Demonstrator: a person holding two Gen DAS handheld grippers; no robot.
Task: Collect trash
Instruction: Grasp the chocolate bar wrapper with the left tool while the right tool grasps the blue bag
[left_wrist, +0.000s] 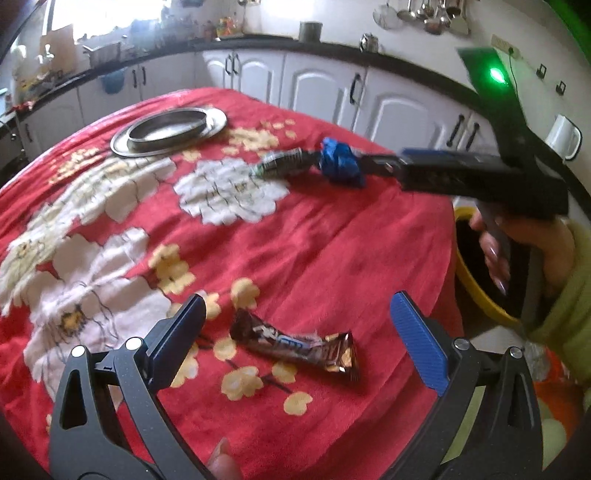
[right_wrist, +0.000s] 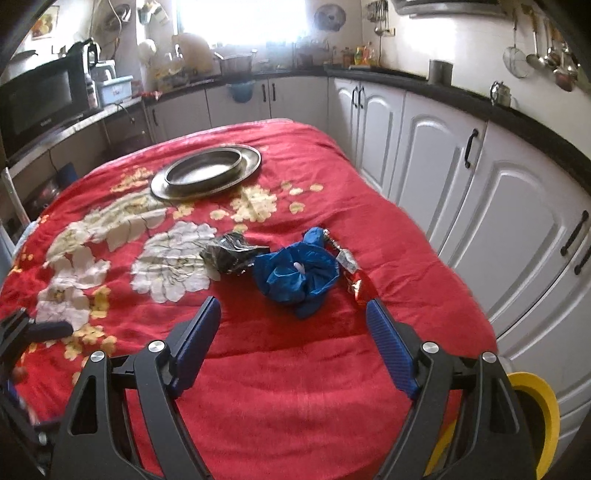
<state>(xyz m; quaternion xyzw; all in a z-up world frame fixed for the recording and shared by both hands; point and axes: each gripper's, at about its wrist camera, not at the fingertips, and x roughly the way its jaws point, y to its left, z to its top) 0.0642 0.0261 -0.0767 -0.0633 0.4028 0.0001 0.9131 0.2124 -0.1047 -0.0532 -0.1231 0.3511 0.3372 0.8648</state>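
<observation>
Both claws spread and empty: I'd drop my left gripper (left_wrist: 297, 341) square over the candy wrapper (left_wrist: 295, 349) near the tabletop's front edge, right gripper (right_wrist: 293, 343) onto the blue bag (right_wrist: 295, 275) mid-table.

Daylight does all the work here — the window (right_wrist: 240, 18) at the back is blown out to pure white and washes the counter below it. The red tablecloth (right_wrist: 295, 369) is evenly lit with soft shadows. Heavy fisheye bending curves the cabinets (right_wrist: 443, 158), with dark corners. In the left wrist view, motion blur smears the right gripper (left_wrist: 373, 164), and a green LED (left_wrist: 496, 75) flares.
</observation>
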